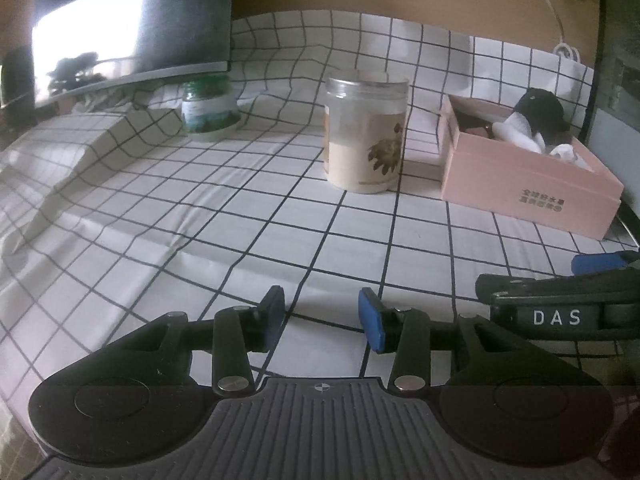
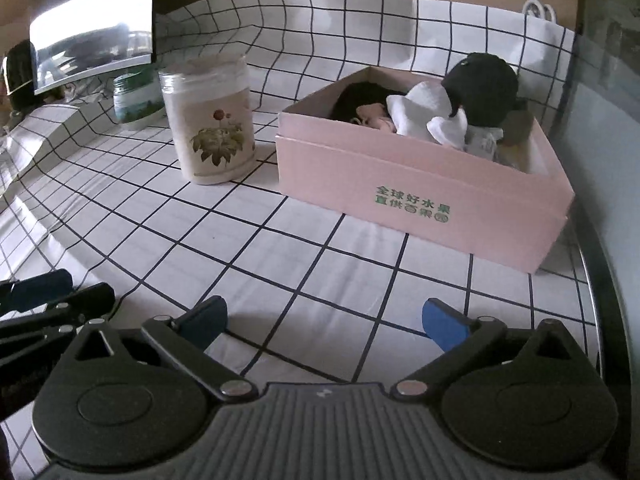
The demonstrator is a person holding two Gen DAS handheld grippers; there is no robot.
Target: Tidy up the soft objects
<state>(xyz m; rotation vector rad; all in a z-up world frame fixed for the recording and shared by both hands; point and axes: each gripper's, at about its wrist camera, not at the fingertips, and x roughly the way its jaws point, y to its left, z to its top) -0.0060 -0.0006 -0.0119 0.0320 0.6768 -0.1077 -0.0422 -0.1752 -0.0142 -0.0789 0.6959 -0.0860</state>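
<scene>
A pink cardboard box stands on the checked tablecloth at the right; it also shows in the left wrist view. It holds soft things: a black plush toy, white cloth, a pinkish cloth and a dark item at the back. The plush and white cloth show in the left view too. My left gripper is open and empty, low over the cloth. My right gripper is open wide and empty, in front of the box.
A tall clear jar with a flower label stands left of the box. A green-lidded jar sits behind it, under a monitor. A white paper bag stands behind the box. The cloth is rumpled at the left.
</scene>
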